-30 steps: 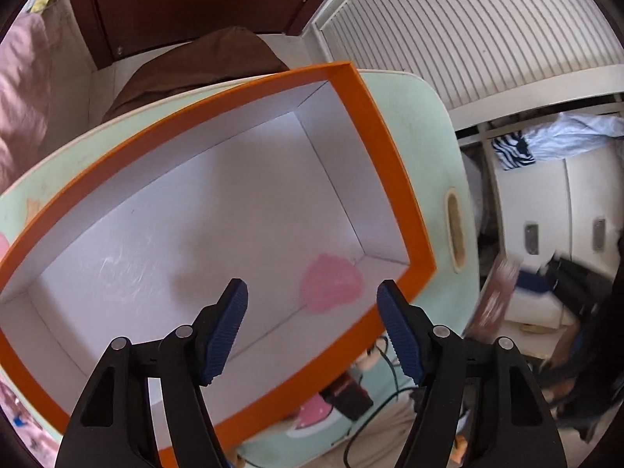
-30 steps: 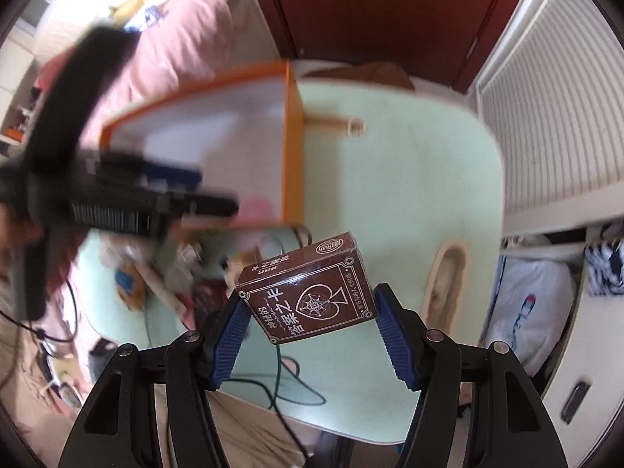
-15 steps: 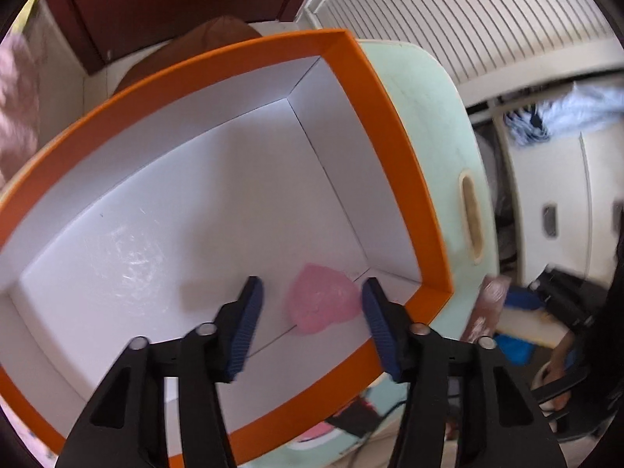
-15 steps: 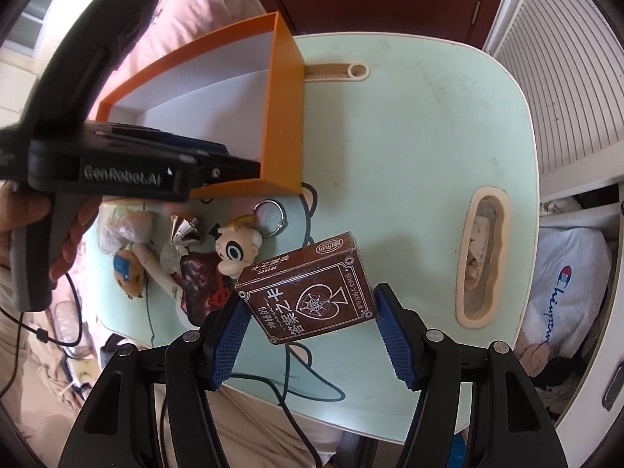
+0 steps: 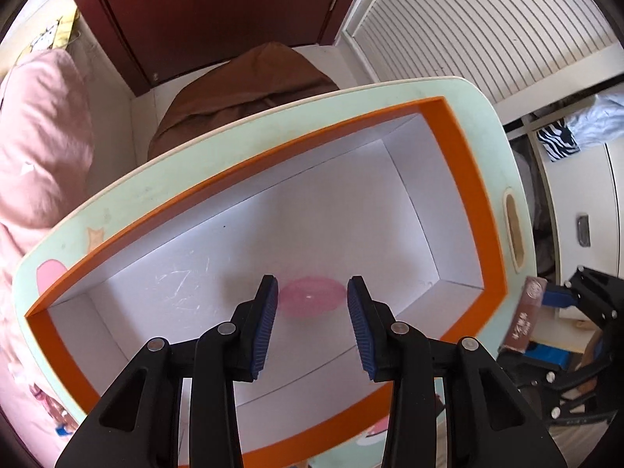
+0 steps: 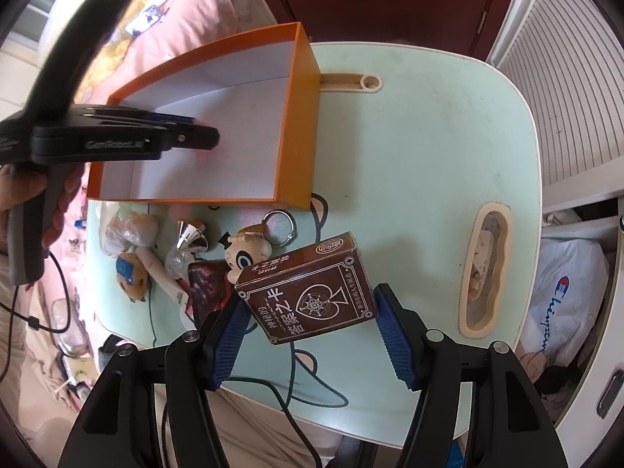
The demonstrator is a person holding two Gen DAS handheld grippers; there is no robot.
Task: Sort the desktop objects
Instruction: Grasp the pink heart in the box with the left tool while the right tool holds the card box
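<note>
The card box [image 6: 308,292] is being held between the right gripper [image 6: 312,327] fingers; it is best lowered level into the orange box [image 6: 296,124], clear of the left gripper [image 5: 312,312], whose narrowed fingers are empty above the pink piece [image 5: 312,300].

Pink bedding [image 5: 37,148] lies beside a brown cushion [image 5: 241,89].

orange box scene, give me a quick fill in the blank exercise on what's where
1. The pink object lies inside the ____ box.
2. The right gripper is shut on a brown ____ box.
3. The silver cone stands ____ the orange box, on the table.

Missing: orange; card; outside
</note>
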